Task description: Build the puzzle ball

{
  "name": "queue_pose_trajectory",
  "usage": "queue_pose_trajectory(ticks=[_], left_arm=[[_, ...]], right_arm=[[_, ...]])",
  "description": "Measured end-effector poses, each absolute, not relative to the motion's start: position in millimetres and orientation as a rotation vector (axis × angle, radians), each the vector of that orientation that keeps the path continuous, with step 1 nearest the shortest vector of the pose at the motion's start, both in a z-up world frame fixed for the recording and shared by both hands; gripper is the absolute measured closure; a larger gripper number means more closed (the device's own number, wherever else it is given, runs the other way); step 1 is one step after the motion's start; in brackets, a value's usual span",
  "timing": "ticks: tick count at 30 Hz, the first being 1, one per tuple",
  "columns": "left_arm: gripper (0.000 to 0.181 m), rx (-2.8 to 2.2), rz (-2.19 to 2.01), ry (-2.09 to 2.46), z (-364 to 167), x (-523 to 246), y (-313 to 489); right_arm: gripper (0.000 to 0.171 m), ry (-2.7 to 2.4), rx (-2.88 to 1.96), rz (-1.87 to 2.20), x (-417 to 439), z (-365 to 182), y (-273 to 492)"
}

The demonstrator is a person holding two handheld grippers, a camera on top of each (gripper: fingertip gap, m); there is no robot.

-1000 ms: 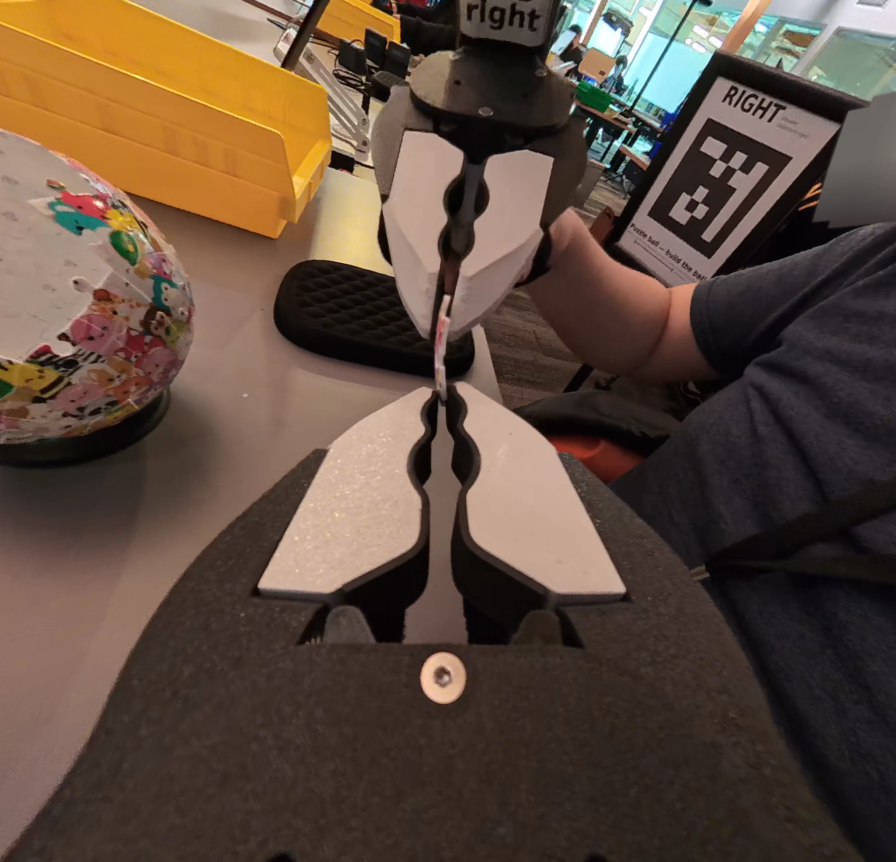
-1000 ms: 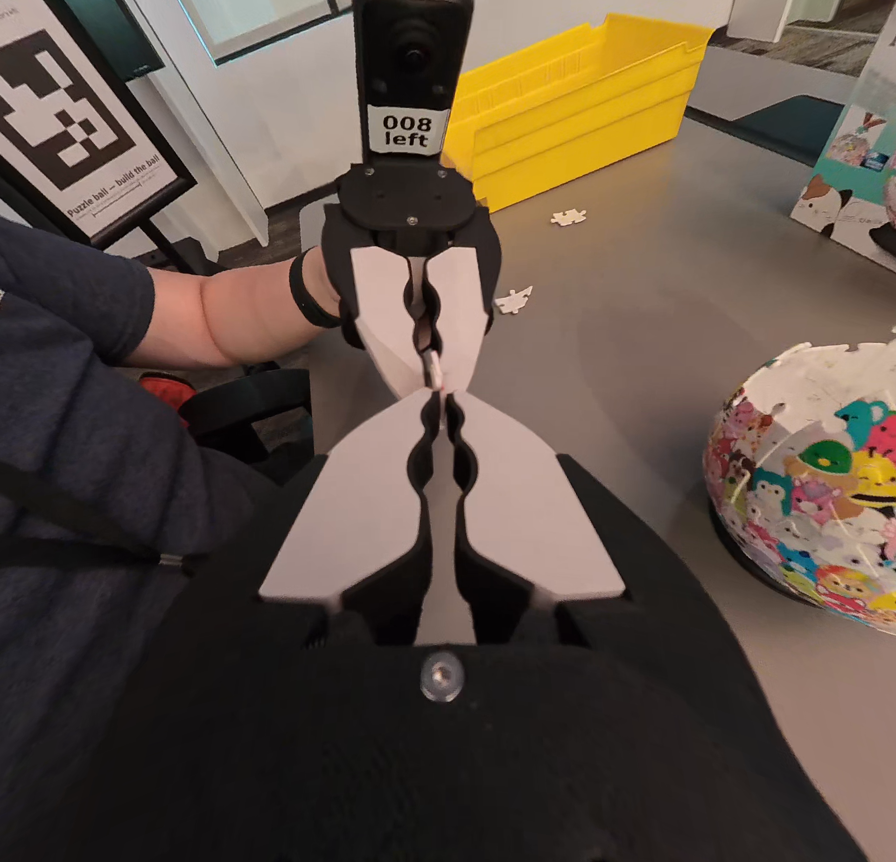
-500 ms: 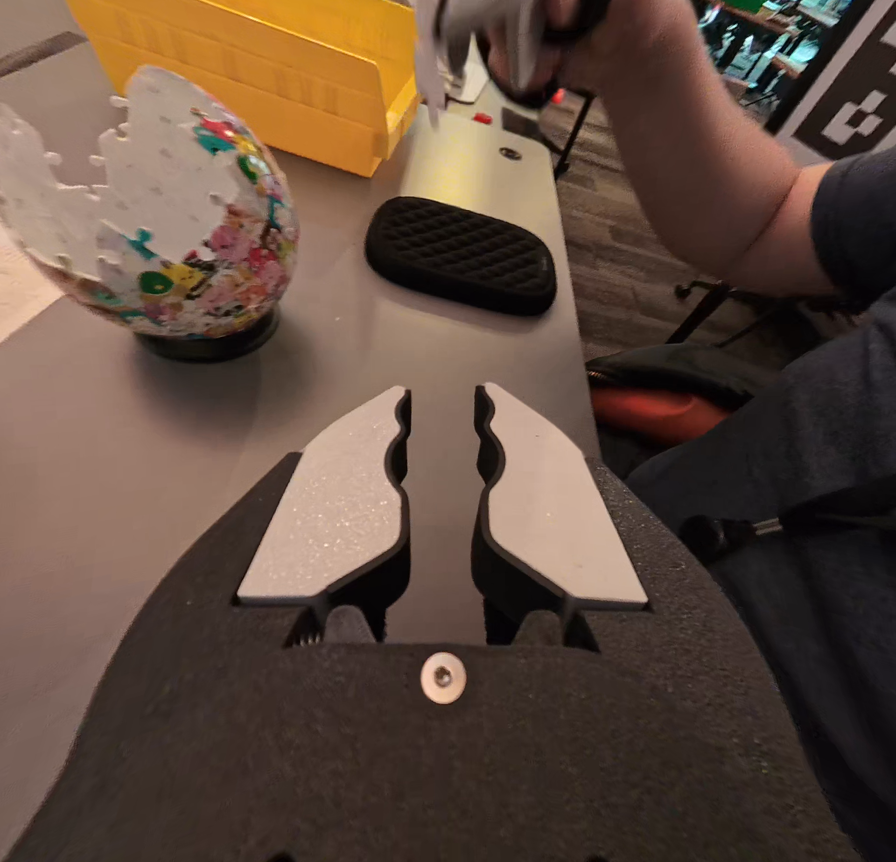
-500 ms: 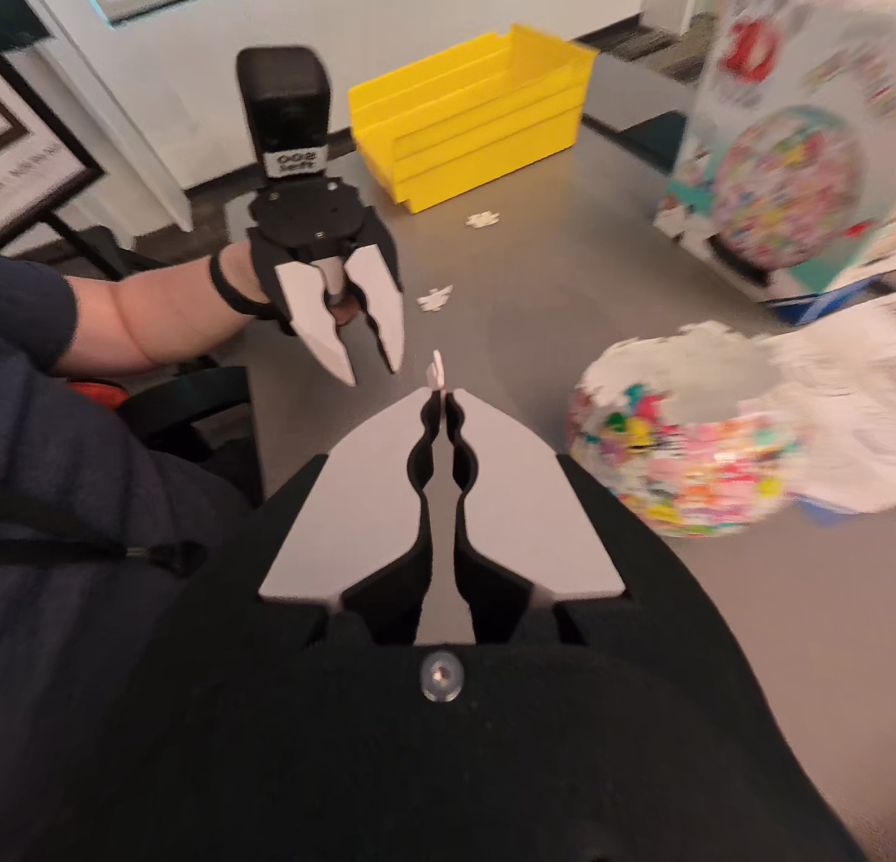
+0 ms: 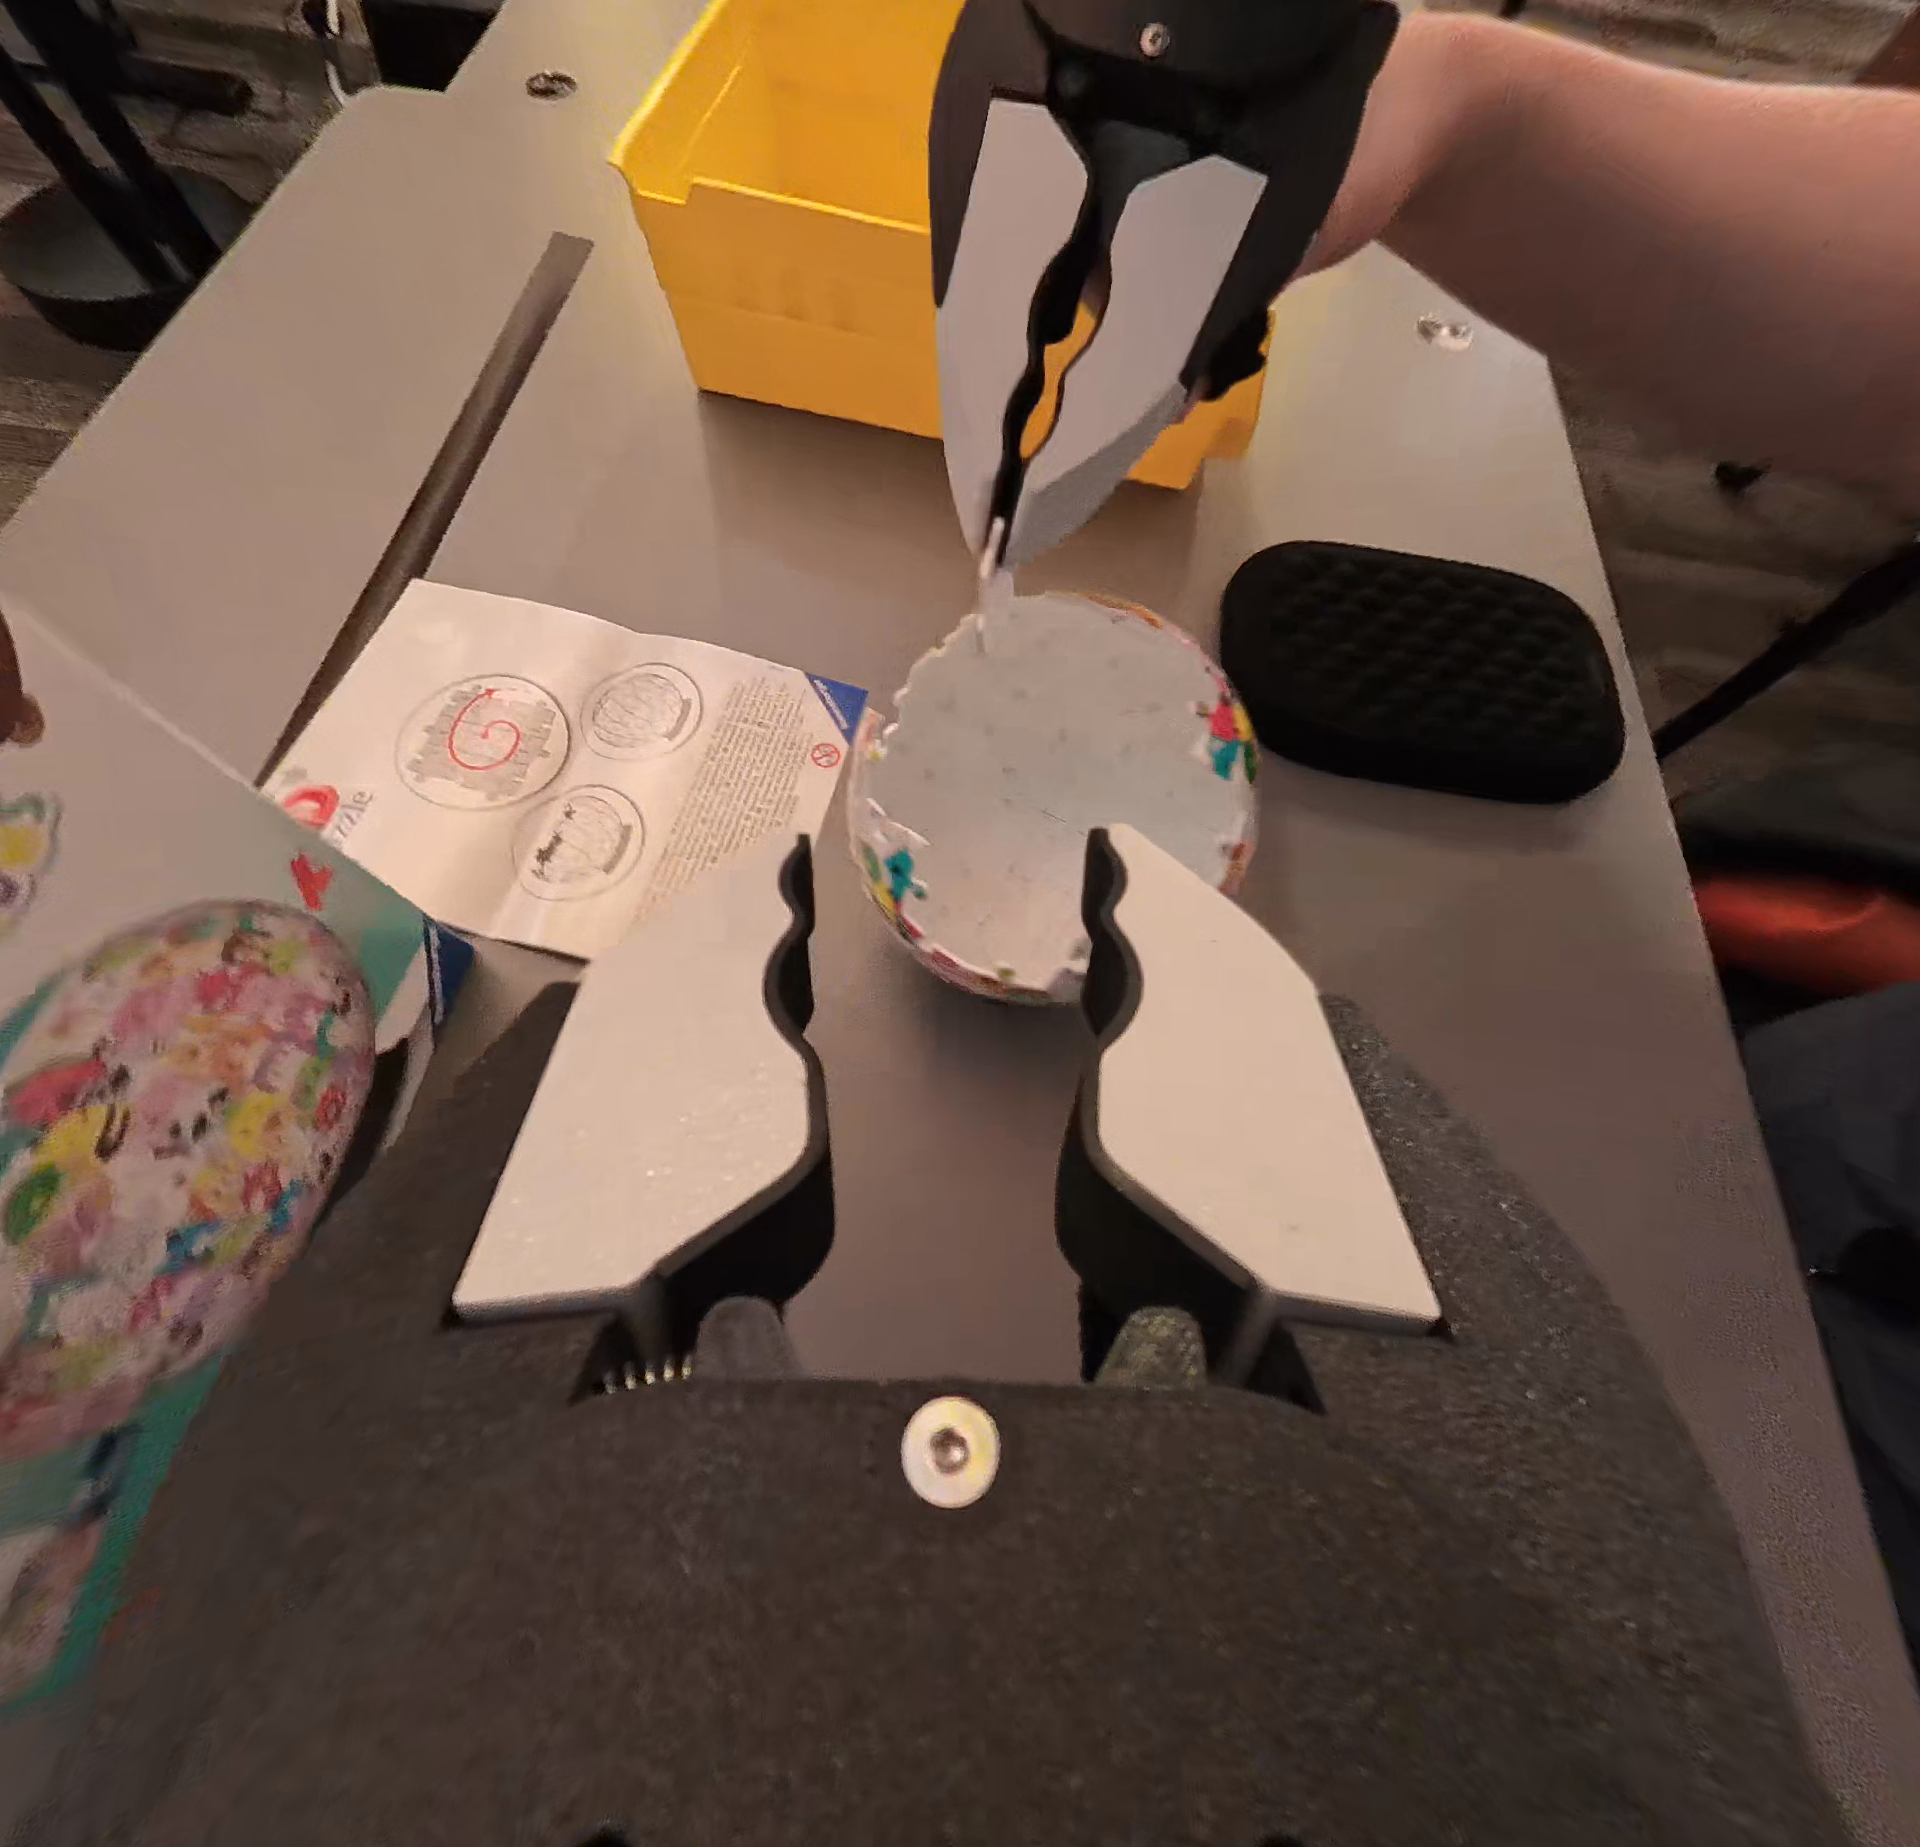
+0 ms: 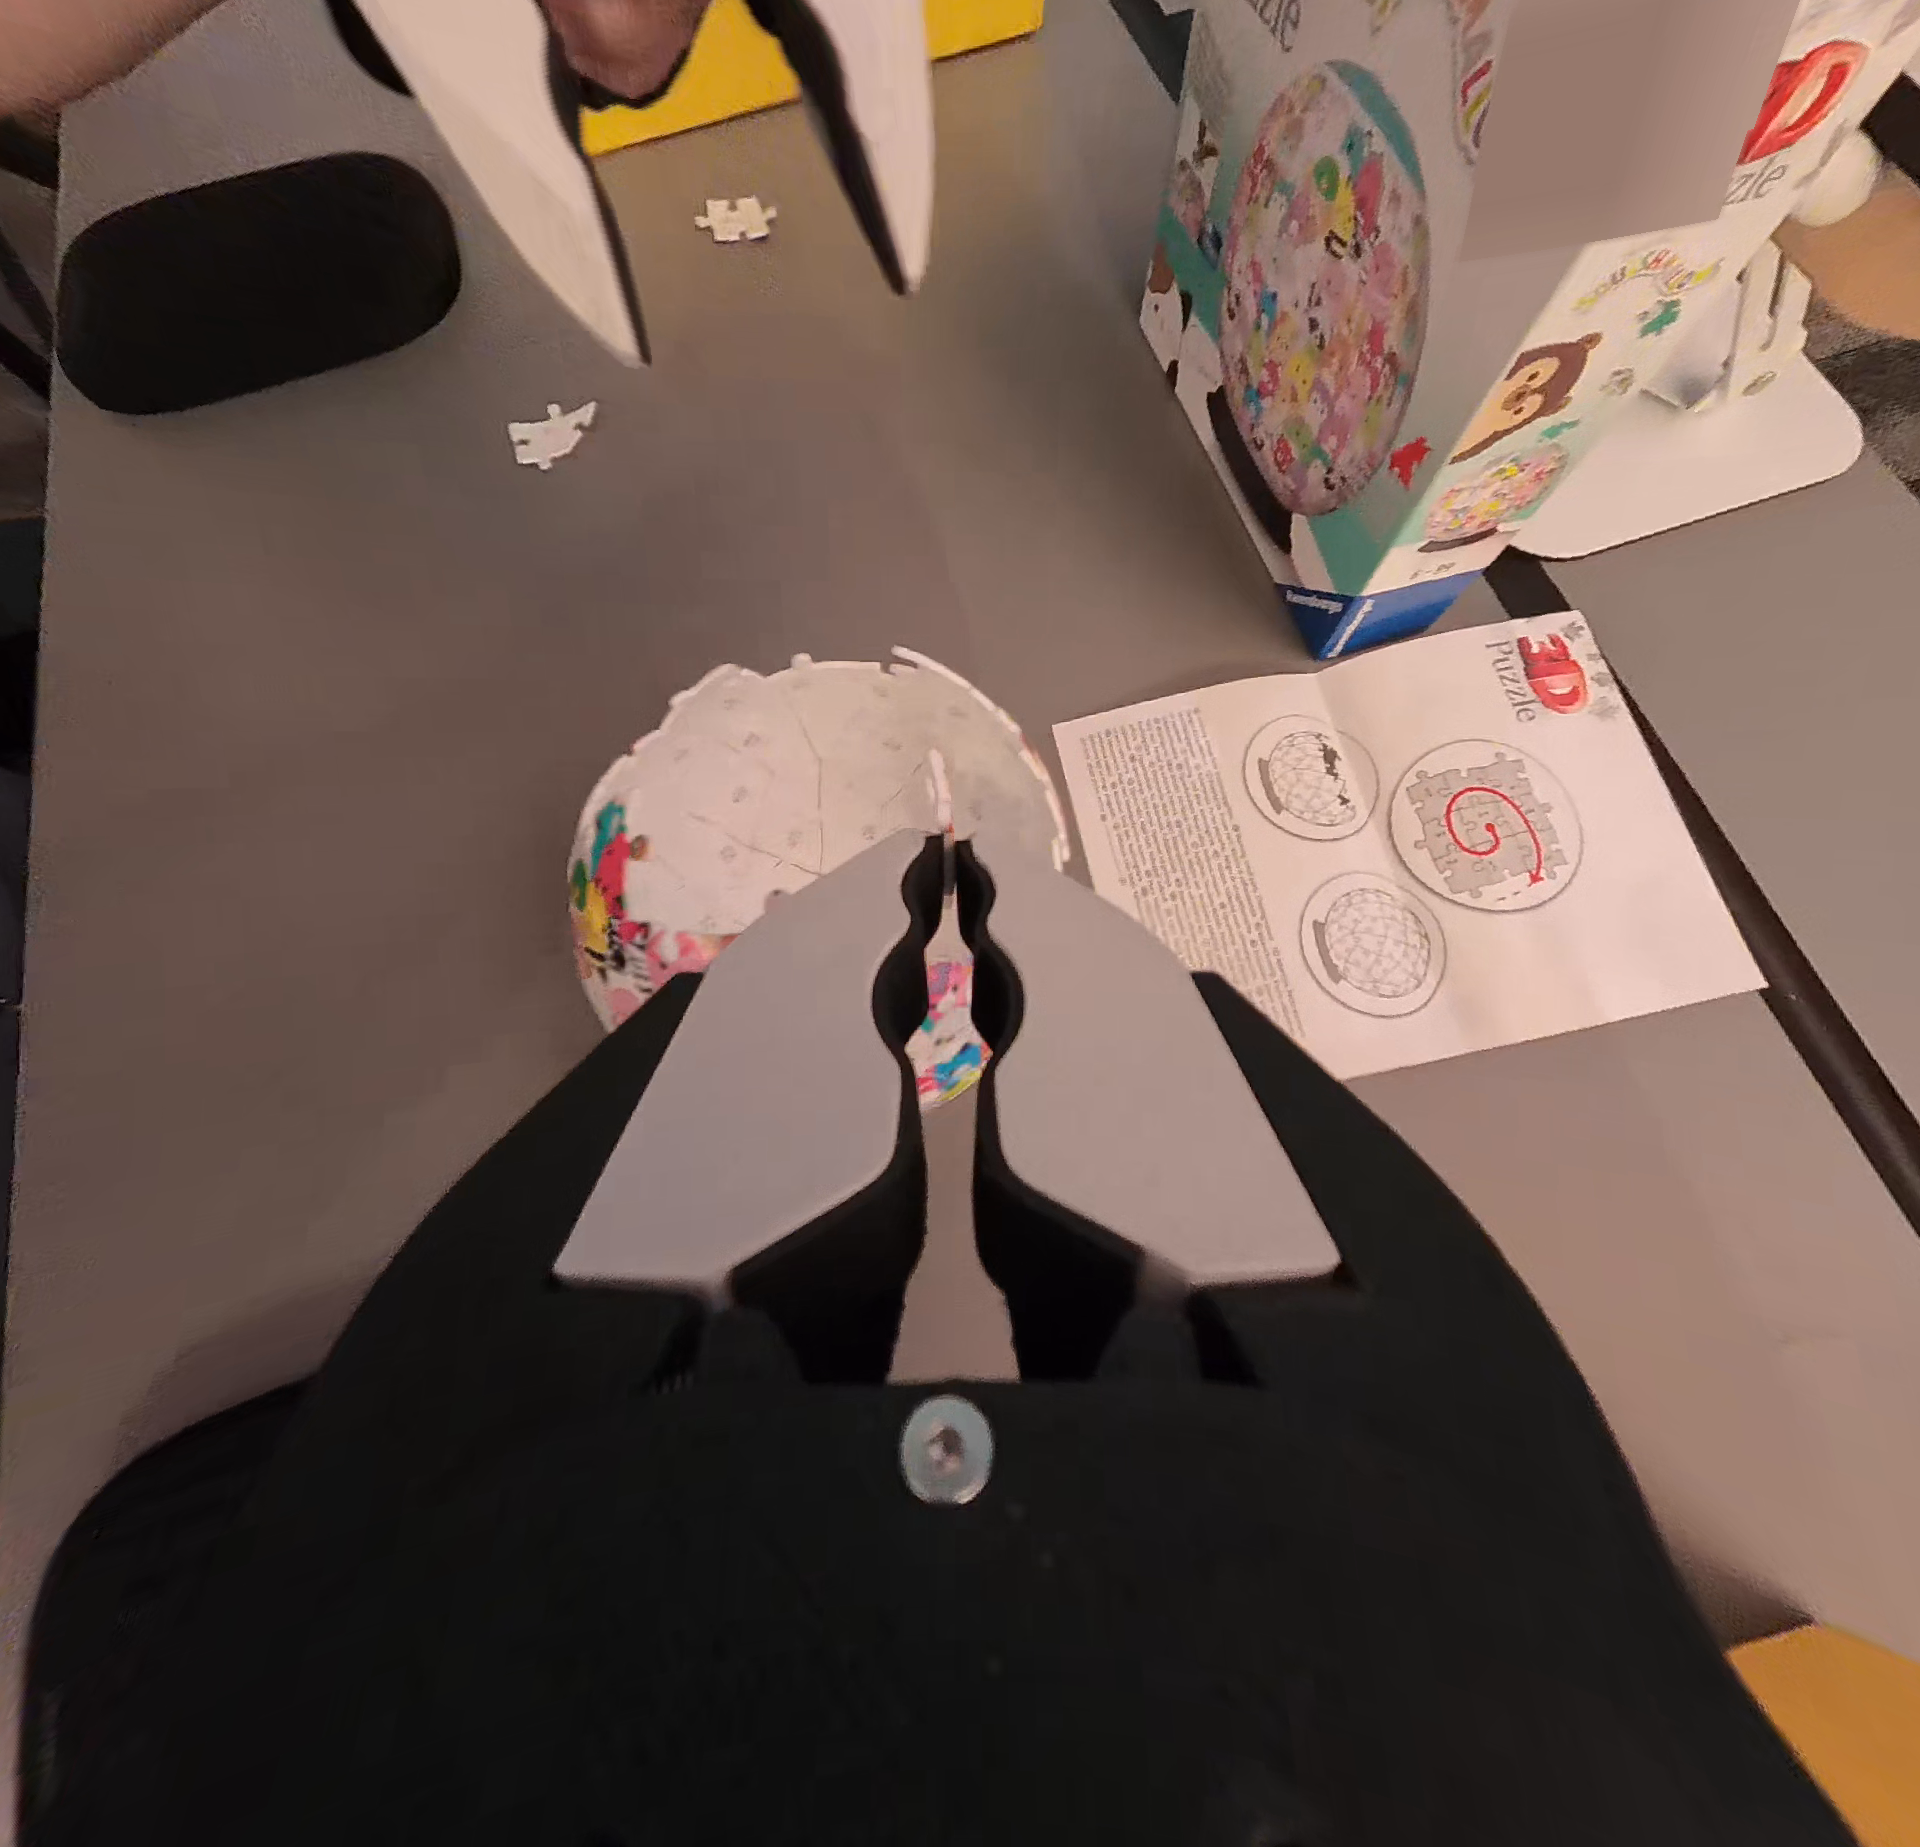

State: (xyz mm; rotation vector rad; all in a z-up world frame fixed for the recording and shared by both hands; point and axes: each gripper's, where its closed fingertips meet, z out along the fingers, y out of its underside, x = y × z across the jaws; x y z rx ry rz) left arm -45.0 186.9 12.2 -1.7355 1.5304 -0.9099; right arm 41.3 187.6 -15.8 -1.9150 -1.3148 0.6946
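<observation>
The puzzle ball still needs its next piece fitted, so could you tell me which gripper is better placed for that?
The right gripper. It is shut on a puzzle piece held right at the open rim of the puzzle ball. The left gripper is open and empty, so it could at best steady the ball.

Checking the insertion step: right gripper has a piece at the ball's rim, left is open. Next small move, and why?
Probably ease the right gripper down a little to seat the puzzle piece into the puzzle ball's jagged open rim. The piece is pinched edge-on, directly at the rim; whether it touches is unclear. The left gripper hangs open beside the ball, so it could steady the shell.
</observation>
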Motion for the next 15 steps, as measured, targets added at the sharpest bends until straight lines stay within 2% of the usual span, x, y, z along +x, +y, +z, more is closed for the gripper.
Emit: queue_pose_trajectory(ticks=[7, 15], left_arm=[[0.127, -1.819, -1.021, 1.631, -6, 3, 217], [0.125, -1.859, -0.959, 1.832, -34, 31, 224]], right_arm=[[0.168, -1.387, -1.925, 0.678, 39, -44, 200], [0.168, -1.356, -1.913, 0.659, 36, -55, 208]])
